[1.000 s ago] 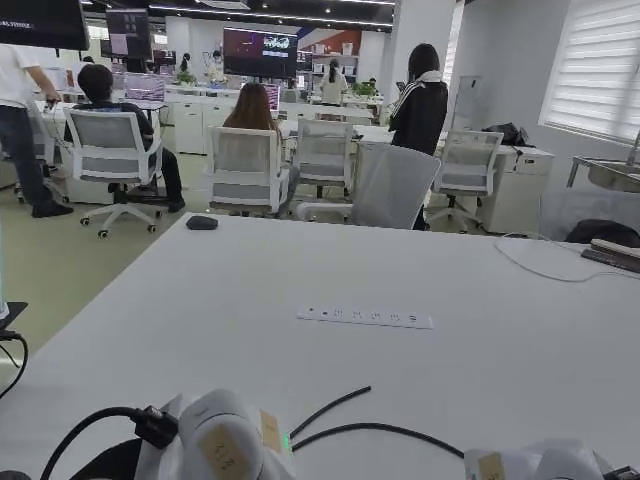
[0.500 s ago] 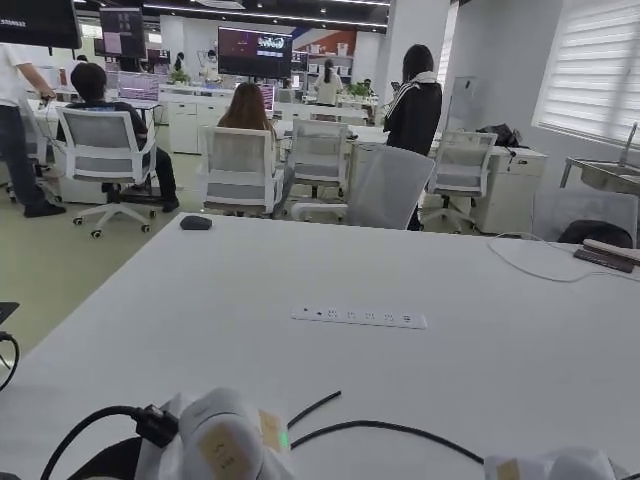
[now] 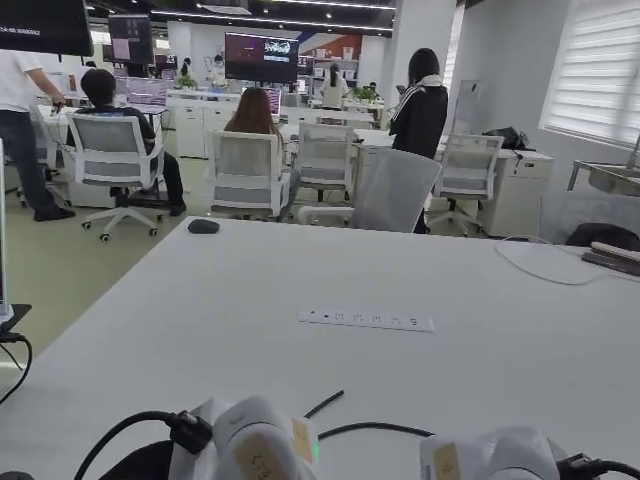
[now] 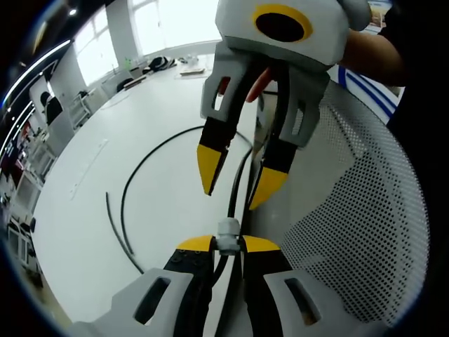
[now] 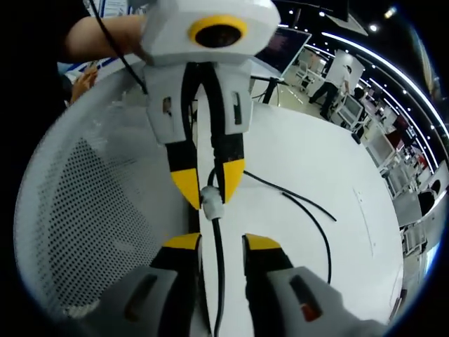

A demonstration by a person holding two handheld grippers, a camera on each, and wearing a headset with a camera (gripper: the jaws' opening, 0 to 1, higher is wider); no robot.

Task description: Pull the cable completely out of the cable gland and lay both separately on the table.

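White table (image 3: 250, 300) runs back toward office chairs (image 3: 245, 170). Low in the left gripper view, the left gripper (image 4: 226, 244) pinches the pale cable gland (image 4: 228, 235). At that view's centre, the right gripper (image 4: 235, 191) has its jaws spread astride the black cable (image 5: 218, 274).
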